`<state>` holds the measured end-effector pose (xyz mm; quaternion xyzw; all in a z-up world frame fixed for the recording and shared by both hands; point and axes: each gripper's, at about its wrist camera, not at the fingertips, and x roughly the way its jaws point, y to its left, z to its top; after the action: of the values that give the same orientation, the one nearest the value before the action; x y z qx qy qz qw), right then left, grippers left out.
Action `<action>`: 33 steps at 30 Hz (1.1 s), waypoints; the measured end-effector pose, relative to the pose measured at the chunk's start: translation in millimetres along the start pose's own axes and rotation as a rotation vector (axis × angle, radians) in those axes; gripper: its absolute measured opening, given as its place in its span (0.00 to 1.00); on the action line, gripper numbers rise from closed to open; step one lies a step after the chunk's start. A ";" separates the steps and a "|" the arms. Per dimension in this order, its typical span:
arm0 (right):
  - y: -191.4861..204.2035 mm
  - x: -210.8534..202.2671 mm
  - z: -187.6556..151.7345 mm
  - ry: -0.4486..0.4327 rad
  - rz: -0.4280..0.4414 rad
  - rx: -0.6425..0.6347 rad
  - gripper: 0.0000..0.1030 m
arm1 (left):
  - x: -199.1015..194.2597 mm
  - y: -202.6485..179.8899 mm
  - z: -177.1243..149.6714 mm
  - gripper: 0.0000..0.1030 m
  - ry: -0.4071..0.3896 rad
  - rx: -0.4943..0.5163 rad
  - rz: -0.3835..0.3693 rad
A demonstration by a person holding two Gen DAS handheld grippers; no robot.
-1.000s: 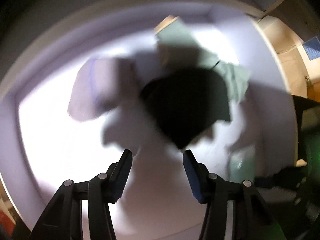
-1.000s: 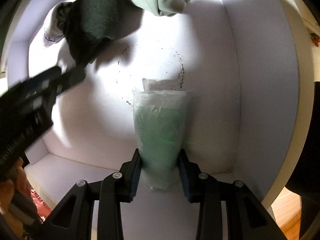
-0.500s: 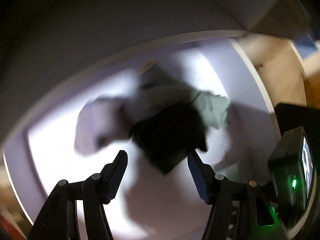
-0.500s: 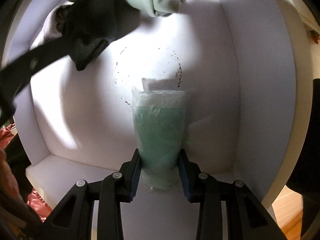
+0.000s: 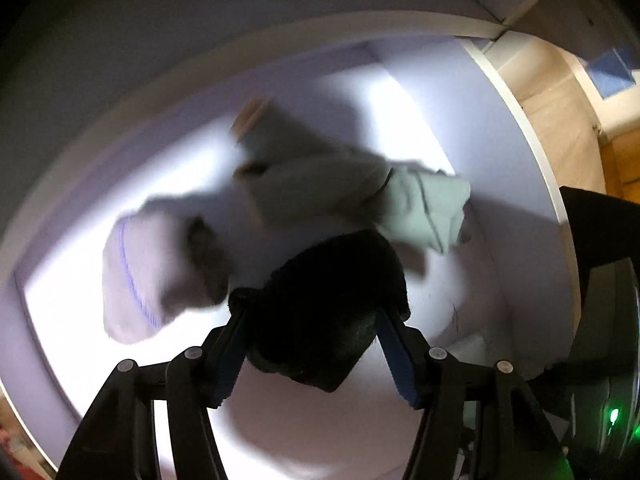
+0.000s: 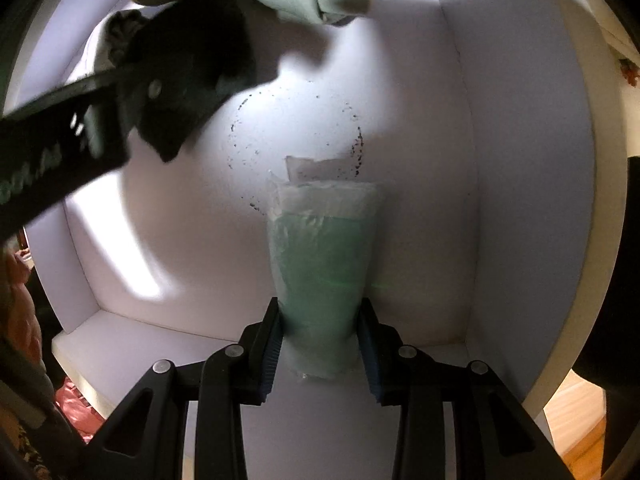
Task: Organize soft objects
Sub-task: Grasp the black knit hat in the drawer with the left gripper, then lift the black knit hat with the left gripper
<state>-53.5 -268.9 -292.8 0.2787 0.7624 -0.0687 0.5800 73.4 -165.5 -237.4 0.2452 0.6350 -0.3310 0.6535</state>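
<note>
Nearest to you in the right wrist view, your right gripper (image 6: pixel 320 344) has its two blue pads pressed against the lower end of a clear plastic pouch (image 6: pixel 322 256) with green contents, so that hand is clamped on the pouch. The pouch stretches away from the fingers across the floor of a white bin (image 6: pixel 520 208), with a second pale packet edge showing just behind its far end. Scattered dark specks lie on the bin floor around that far end.

In the left wrist view, your left gripper (image 5: pixel 312 344) points down into the same bin, and a dark cloth (image 5: pixel 324 304) sits between its blue pads. The picture is blurred; the cloth fills the gap and seems to touch both pads, but you cannot tell whether they are actually squeezing it.

Beyond the dark cloth, a white sock with a thin purple stripe (image 5: pixel 144 276) lies to the left on the bin floor. Further back and to the right, a pale green garment (image 5: pixel 424 208) is bunched up, touching the dark cloth's far edge.

From the right wrist view, the left gripper's black arm crosses the upper left corner, with the dark cloth at its tip and the green garment at the very top
</note>
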 end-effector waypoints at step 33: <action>41.9 -6.1 -14.1 -0.050 -0.057 -0.108 0.33 | -15.8 25.0 -152.9 0.58 0.039 -0.064 0.144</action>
<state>-43.1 -230.0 -273.6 0.2233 0.7580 -0.0511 0.6107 -9.7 -33.8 -235.4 0.2757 0.6385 -0.2577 0.6708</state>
